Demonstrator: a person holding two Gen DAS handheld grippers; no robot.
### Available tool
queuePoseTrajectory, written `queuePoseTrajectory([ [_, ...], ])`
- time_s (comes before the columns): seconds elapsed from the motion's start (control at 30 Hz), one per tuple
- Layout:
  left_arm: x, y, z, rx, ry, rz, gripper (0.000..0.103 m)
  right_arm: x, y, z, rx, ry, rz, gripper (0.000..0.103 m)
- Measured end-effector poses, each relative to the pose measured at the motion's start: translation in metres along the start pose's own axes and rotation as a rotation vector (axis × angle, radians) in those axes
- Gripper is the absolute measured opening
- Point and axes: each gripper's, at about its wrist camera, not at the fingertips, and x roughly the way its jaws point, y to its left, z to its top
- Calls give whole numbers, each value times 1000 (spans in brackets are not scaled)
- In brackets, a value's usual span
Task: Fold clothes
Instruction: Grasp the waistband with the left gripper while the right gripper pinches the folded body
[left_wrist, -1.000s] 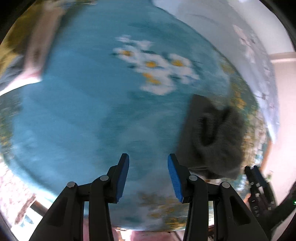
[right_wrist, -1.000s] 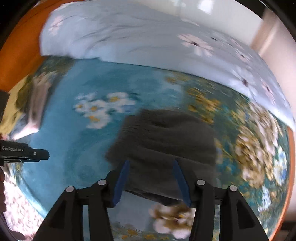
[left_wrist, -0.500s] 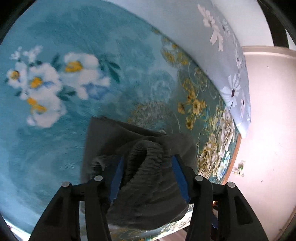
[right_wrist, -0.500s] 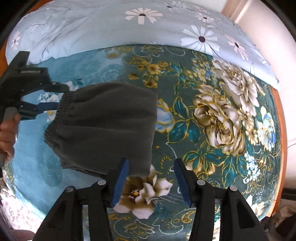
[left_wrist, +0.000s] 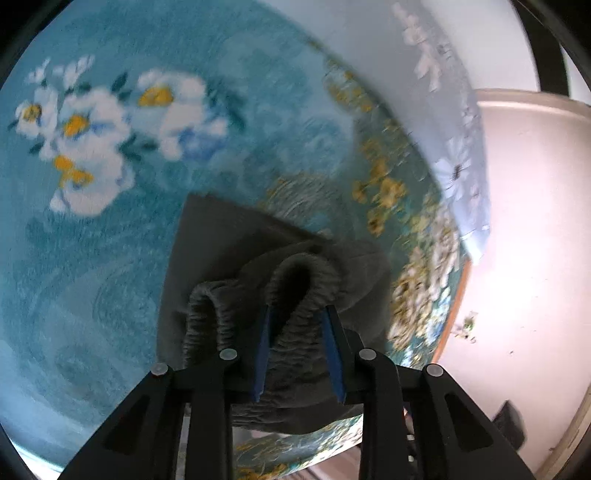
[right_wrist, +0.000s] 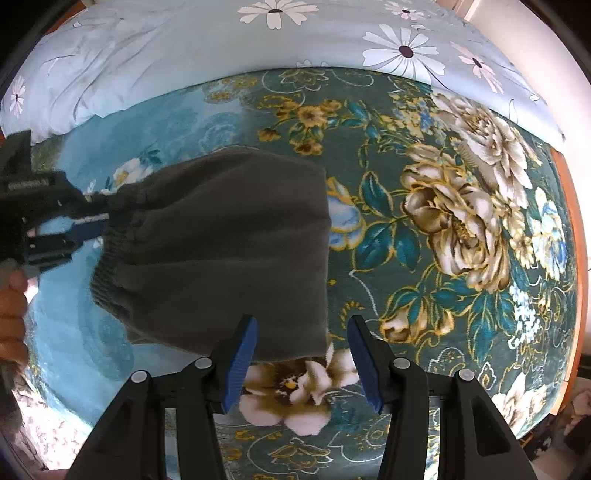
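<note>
The left tool (left_wrist: 297, 354) now pinches the bunched elastic waistband of the dark grey garment (right_wrist: 229, 251), where half a second ago its fingers only straddled it. The right tool (right_wrist: 301, 356) hangs wide apart and empty, the garment's near edge just ahead of its fingers. The garment lies compact on the floral bedspread (right_wrist: 443, 277); I judge the left tool is set to carry it.

matt grey knit garment (right_wrist: 229, 240) with ribbed waistband – plush floral blanket (right_wrist: 461, 206), smooth cotton-looking sheet (right_wrist: 184, 48).
</note>
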Motion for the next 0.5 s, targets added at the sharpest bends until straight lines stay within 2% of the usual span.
queuePoseTrajectory([
  [0.07,6,4,-1,-15,20,7,31,-2,3,1,-4,-2,-3,55],
  [0.17,8,5,-2,-62,25,-27,45,-4,3,0,-5,-1,-8,55],
  [0.27,2,2,-6,-37,5,-44,45,-2,1,0,11,14,-16,55],
  [0.33,-4,-1,-9,-4,-13,-45,38,-1,0,1,29,22,-10,55],
  [0.4,-10,-4,-12,30,-32,-46,25,0,1,1,29,26,-8,55],
  [0.43,-13,-5,-13,46,-41,-46,23,0,2,2,28,27,-7,55],
  [0.47,-16,-6,-15,63,-50,-47,12,0,3,2,23,27,-8,55],
  [0.5,-20,-8,-17,80,-60,-47,9,0,4,2,20,27,-8,55],
])
